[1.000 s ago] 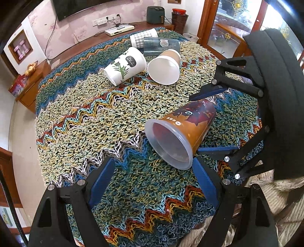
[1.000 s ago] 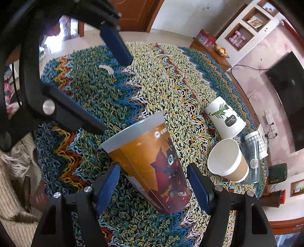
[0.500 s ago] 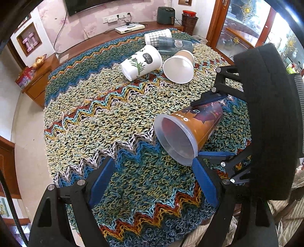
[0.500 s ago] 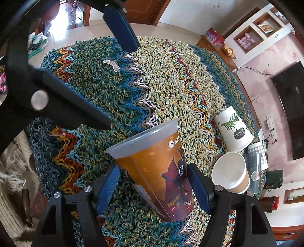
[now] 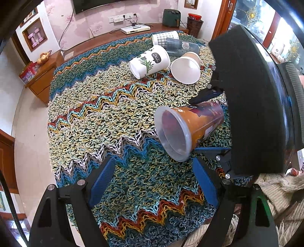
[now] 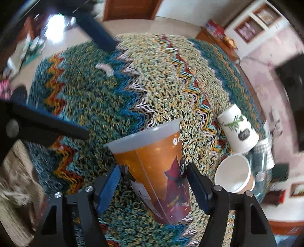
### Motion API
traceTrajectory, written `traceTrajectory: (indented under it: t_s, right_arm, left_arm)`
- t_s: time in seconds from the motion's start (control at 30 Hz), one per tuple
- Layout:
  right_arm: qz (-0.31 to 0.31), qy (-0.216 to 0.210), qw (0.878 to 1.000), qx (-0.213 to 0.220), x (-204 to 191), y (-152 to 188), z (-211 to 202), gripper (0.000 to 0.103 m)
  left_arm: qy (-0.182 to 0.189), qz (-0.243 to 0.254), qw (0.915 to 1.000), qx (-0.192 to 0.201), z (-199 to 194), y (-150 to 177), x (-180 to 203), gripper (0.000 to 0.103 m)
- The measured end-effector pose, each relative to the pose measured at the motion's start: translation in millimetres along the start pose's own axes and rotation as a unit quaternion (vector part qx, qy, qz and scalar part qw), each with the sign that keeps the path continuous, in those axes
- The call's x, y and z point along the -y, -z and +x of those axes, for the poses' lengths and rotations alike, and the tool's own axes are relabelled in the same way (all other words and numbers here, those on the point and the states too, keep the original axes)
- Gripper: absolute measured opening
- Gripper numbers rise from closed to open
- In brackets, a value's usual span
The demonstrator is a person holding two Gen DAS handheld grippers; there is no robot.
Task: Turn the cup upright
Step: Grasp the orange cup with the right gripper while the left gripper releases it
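Right wrist view: orange cup [image 6: 161, 171] between fingers [image 6: 197, 185], open rug [image 6: 152, 76] beyond.

Home living room, wall-mounted television [image 5: 98, 3], wooden sideboard [image 5: 40, 79] with set-top box [image 5: 135, 29], floral wallpaper [image 5: 98, 20], woven zigzag cloth [image 5: 106, 117]

The right wrist view is motion-blurred; the orange cup's [image 6: 161, 171] base is hidden behind the right tongs [image 5: 205, 125].

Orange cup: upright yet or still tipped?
Tipped. Orange cup is slanted, mouth facing sideways, clamped in the right gripper; inside looks empty.
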State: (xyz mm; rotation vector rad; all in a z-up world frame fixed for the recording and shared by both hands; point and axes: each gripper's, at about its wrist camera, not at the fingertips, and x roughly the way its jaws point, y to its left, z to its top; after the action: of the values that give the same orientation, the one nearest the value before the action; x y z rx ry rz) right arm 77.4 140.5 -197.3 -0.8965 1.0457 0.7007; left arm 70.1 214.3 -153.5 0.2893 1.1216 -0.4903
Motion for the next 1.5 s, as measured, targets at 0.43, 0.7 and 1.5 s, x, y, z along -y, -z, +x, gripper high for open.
traceTrajectory:
  t_s: [0.43, 0.7, 1.5]
  right_arm:
    - [0.334, -0.037, 0.928, 0.161, 51, 52, -39, 0.063]
    - [0.460, -0.019, 0.851, 0.253, 47, 85, -31, 0.062]
    - [0.403, -0.064, 0.912, 0.039, 79, 31, 3, 0.068]
  left_arm:
    - [0.014, -0.015, 0.9995, 0.023, -12, -3, 0, 0.086]
    - [0.023, -0.031, 0.9990, 0.023, -10, -3, 1, 0.086]
    - [0.034, -0.038, 0.9983, 0.027, -9, 4, 5, 0.086]
